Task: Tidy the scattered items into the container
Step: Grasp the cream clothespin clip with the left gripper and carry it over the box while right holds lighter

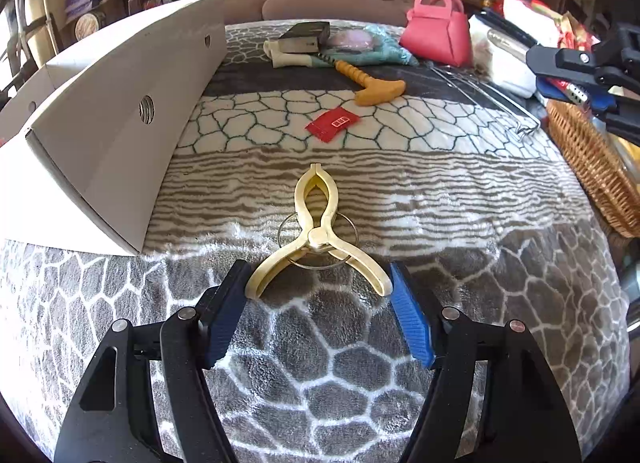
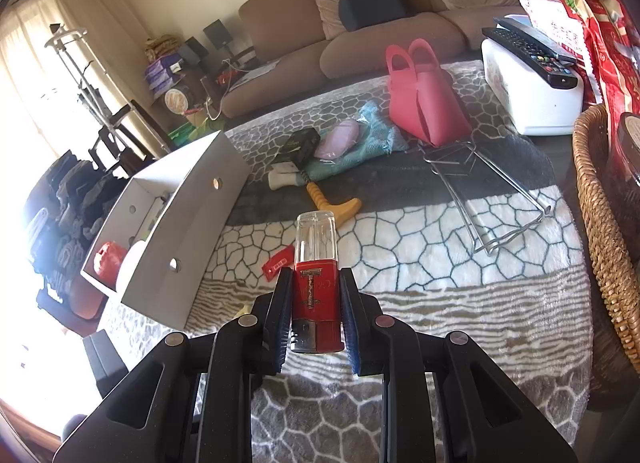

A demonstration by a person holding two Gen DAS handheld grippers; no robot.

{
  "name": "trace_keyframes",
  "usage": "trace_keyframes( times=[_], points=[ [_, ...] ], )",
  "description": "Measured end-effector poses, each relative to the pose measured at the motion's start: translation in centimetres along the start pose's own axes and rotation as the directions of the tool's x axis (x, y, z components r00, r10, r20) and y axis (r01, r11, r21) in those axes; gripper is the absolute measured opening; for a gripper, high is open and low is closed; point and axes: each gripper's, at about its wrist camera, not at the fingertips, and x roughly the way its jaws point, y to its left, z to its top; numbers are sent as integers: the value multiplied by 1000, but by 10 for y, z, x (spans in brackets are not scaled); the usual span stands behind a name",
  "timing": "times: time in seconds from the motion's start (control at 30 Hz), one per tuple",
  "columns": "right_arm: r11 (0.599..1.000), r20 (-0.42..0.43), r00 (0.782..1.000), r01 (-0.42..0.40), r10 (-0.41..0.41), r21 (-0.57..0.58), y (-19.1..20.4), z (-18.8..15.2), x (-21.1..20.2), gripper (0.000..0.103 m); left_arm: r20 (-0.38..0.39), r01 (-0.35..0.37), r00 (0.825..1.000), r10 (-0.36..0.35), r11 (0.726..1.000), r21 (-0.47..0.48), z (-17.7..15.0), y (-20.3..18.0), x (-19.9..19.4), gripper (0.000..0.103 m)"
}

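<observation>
My left gripper (image 1: 318, 283) is open low over the patterned blanket (image 1: 460, 199). Its blue pads stand on either side of the handles of a yellow clothes peg (image 1: 318, 223) that lies flat with a metal ring under it. My right gripper (image 2: 314, 303) is shut on a red lighter with a clear end (image 2: 316, 275), held above the blanket. The white cardboard box (image 1: 116, 115) stands to the left; in the right wrist view the box (image 2: 196, 219) holds a red thing and other items. A red packet (image 1: 333, 123) and a yellow T-shaped tool (image 1: 372, 85) lie farther off.
A pink handbag (image 2: 424, 99), a teal cloth (image 2: 372, 135), a dark small box (image 2: 300, 145) and a wire rack (image 2: 492, 199) lie at the far side. A wicker basket (image 2: 604, 231) stands at the right edge. A white case with remotes (image 2: 532, 83) sits behind it.
</observation>
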Motion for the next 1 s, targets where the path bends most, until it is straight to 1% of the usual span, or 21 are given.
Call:
trace_keyframes(
  times=[0.1,0.27,0.43,0.63,0.77,0.8,0.9,1.0],
  points=[
    [1000,-2,1000,-2,2,-7,2,0,1,22,2,44,999,-44,998,-37,4,7,-9,66],
    [1000,11,1000,-7,7,-13,6,2,-3,22,63,81,995,-79,996,-30,20,11,-44,67],
    [1000,29,1000,-11,12,-16,10,3,-9,22,126,113,986,-105,992,-57,43,23,-82,67],
    [997,99,995,-1,8,-76,39,7,-33,22,206,113,974,-92,989,-96,69,53,-129,67],
    [990,140,990,44,-25,-133,69,8,-45,22,233,95,970,-67,989,-110,84,76,-154,67],
    [988,142,989,53,-32,-147,77,8,-45,22,241,90,969,-61,990,-111,86,82,-160,67],
    [986,128,992,43,-22,-161,99,8,-45,22,260,75,965,-42,990,-116,90,99,-176,67],
    [979,122,992,49,-25,-197,125,9,-45,22,272,69,962,-30,989,-134,89,118,-191,67]
  ],
)
